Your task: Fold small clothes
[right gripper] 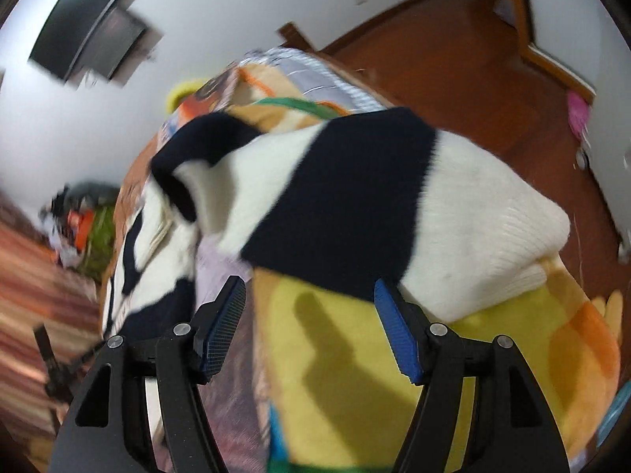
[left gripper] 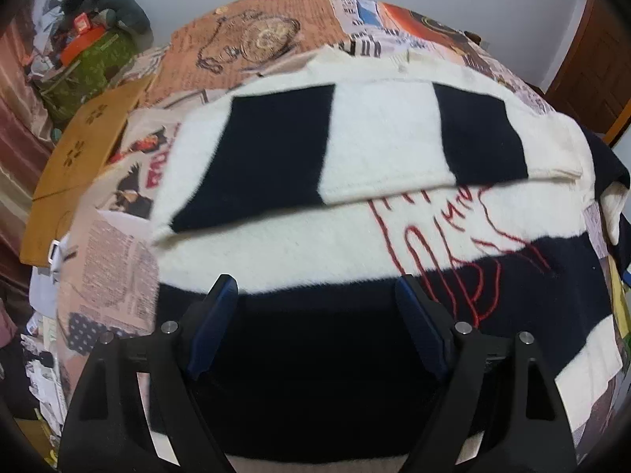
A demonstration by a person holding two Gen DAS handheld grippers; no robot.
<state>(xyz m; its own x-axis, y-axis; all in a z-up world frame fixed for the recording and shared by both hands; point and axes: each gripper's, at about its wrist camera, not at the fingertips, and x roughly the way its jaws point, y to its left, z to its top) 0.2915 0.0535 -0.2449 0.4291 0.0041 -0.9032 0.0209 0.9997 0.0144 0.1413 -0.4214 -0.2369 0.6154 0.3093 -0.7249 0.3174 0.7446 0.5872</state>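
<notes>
A black-and-white striped sweater [left gripper: 299, 244] with red stitching [left gripper: 445, 244] lies flat on a newspaper-print cover [left gripper: 114, 260]. One sleeve [left gripper: 378, 138] is folded across its upper part. My left gripper [left gripper: 317, 287] hangs open over the lower black stripe, with nothing between its fingers. In the right wrist view the other sleeve [right gripper: 473, 216] lies spread over a yellow blanket [right gripper: 355, 374], with the sweater body [right gripper: 165, 244] to the left. My right gripper [right gripper: 309, 289] stands open just below the sleeve's black band, its pads not pressing on it.
A brown cardboard sheet [left gripper: 79, 157] and a heap of clutter [left gripper: 90, 51] lie at the left. Wooden floor [right gripper: 453, 59] lies beyond the sleeve's side of the bed, with a pink object [right gripper: 577, 114] on it. A dark screen [right gripper: 86, 27] hangs on the wall.
</notes>
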